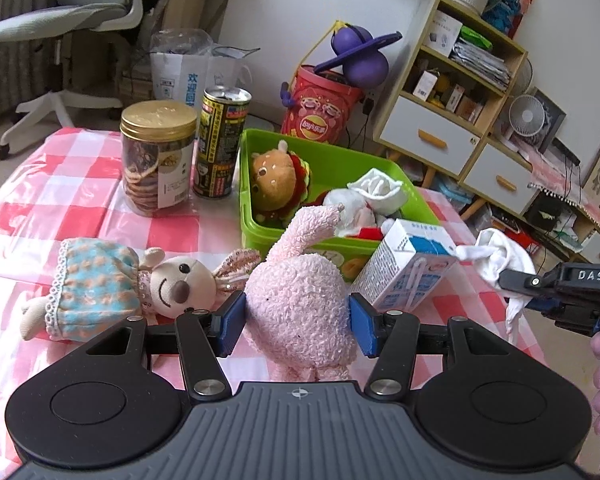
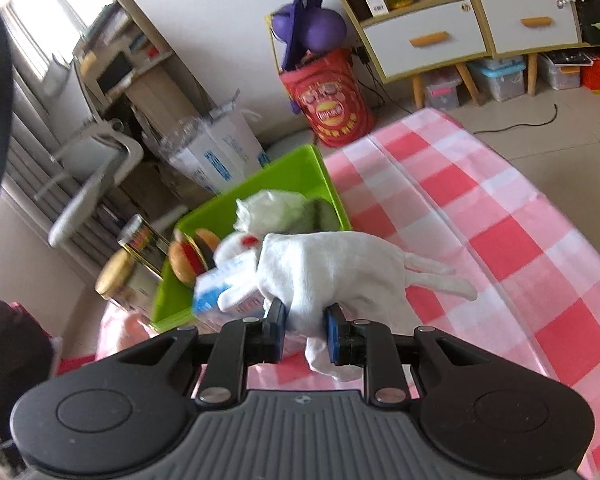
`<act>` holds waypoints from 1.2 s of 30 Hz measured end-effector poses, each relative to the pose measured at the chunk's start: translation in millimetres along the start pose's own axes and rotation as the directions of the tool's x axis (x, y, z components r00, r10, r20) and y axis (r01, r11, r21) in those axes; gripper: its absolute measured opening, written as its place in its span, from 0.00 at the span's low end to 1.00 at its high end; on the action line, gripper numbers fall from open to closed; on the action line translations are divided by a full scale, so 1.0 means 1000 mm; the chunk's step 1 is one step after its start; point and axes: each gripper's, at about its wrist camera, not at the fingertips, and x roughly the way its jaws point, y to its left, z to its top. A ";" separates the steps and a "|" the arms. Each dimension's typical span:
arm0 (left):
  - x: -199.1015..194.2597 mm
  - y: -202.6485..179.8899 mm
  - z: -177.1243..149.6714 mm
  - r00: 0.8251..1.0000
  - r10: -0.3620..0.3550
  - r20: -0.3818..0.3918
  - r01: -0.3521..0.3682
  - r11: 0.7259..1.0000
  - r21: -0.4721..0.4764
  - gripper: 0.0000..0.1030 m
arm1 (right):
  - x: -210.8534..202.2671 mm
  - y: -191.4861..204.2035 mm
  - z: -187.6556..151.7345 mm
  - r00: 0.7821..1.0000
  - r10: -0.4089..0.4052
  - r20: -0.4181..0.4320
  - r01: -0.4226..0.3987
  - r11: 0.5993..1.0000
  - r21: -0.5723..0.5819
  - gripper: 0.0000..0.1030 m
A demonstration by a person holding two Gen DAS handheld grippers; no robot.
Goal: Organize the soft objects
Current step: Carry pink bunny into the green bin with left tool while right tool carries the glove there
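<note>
A pink-and-white checked cloth [image 1: 80, 200] covers the table and fills the lower half of both views, creased along its folds. In the left wrist view a green bin [image 1: 340, 160] sits at the centre of the frame on this cloth; inside it lie a burger plush [image 1: 280, 180] and some crumpled white cloths [image 1: 376, 192]. To the left of the bin stand a gold-lidded cookie jar [image 1: 158, 156] and, just beside it, a black and yellow can [image 1: 220, 144]. A milk carton [image 1: 412, 268] leans at the bin's near right corner. A rabbit doll [image 1: 120, 284] in a blue dotted dress lies on the cloth at left centre.

The left gripper [image 1: 298, 316] has its blue pads pressed into both sides of a pink plush toy [image 1: 300, 304], holding it at the bottom centre of the frame, in front of the bin. The right gripper [image 2: 305, 332] is clamped tight on a white glove [image 2: 332, 268], which hangs over the cloth just beside the bin's near edge; the same glove shows at the right edge of the left view.

Beyond the table, an office chair [image 1: 72, 8] stands in the upper left, a red snack barrel [image 1: 320, 108] with a purple toy on top stands on the floor behind the bin, and a wooden shelf unit [image 1: 452, 92] with white drawers fills the upper right against a pale wall.
</note>
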 end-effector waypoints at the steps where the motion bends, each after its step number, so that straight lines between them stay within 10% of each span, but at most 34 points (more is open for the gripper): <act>1: 0.000 0.001 0.001 1.000 -0.003 0.001 0.003 1.000 -0.012 0.54 | -0.001 0.000 0.003 1.000 0.009 0.005 -0.010 1.000 0.010 0.00; 36: 0.117 -0.027 0.098 0.997 -0.040 -0.072 0.049 0.991 0.127 0.53 | 0.108 0.013 0.076 0.974 0.184 -0.133 -0.192 0.980 -0.047 0.00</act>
